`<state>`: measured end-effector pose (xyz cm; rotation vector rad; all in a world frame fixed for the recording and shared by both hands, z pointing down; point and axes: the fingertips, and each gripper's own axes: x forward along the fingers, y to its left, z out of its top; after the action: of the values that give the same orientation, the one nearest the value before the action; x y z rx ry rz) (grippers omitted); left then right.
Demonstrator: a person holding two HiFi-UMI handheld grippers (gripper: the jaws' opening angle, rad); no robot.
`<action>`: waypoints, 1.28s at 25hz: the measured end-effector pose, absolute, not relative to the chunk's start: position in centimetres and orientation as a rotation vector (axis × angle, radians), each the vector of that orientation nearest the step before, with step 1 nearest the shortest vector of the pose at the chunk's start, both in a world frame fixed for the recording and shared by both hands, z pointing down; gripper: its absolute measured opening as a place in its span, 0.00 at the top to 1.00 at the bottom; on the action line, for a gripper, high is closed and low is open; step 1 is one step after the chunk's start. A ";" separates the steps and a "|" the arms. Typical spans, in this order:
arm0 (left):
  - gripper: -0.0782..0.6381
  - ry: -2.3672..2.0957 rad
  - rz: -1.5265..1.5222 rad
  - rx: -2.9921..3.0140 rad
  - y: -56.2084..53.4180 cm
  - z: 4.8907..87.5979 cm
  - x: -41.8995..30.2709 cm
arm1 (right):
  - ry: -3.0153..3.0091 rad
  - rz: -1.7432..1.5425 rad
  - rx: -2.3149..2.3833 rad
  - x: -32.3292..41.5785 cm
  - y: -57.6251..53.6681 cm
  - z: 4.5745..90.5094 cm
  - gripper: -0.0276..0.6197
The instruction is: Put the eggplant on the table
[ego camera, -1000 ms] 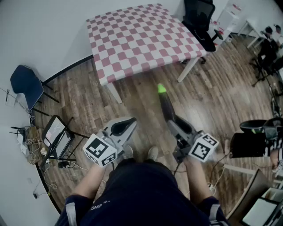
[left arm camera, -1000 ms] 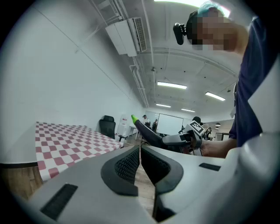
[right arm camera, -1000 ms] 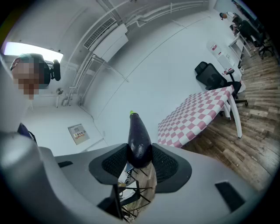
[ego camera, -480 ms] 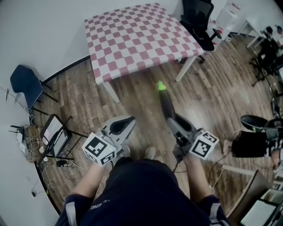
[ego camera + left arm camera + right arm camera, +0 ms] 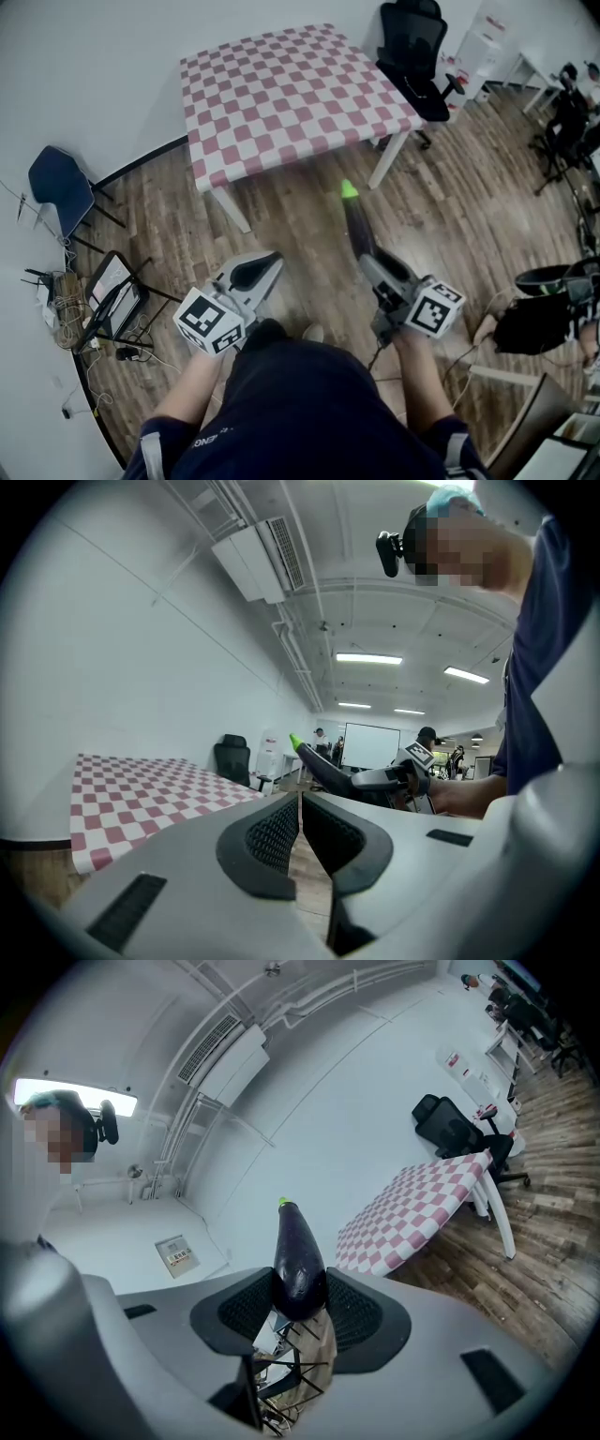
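The eggplant, dark purple with a green tip, points toward the table, which is covered in a pink-and-white checked cloth. My right gripper is shut on its thick end, held out over the wooden floor short of the table's near edge. In the right gripper view the eggplant sits clamped between both pads, with the table ahead to the right. My left gripper is held beside it with nothing in it; in the left gripper view its jaws are shut, and the eggplant shows to the right.
A black office chair stands at the table's far right corner. A blue chair, a folding stand and cables lie along the left wall. A black bin and desks are at the right.
Both grippers have moved forward toward the table as the person steps ahead. The eggplant stays clamped in the right gripper, and the left jaws stay shut.
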<state>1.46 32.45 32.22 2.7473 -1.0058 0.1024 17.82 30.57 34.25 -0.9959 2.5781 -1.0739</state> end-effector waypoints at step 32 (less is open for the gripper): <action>0.84 -0.932 0.098 2.648 2.8 38.1 -1.8 | 2.575 -1.292 -1.113 14.9 2.4 41.4 0.67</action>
<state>-1.76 2.84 38.11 2.6484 -0.9318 0.0982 14.93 2.44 41.39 -1.1126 2.5750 -1.2925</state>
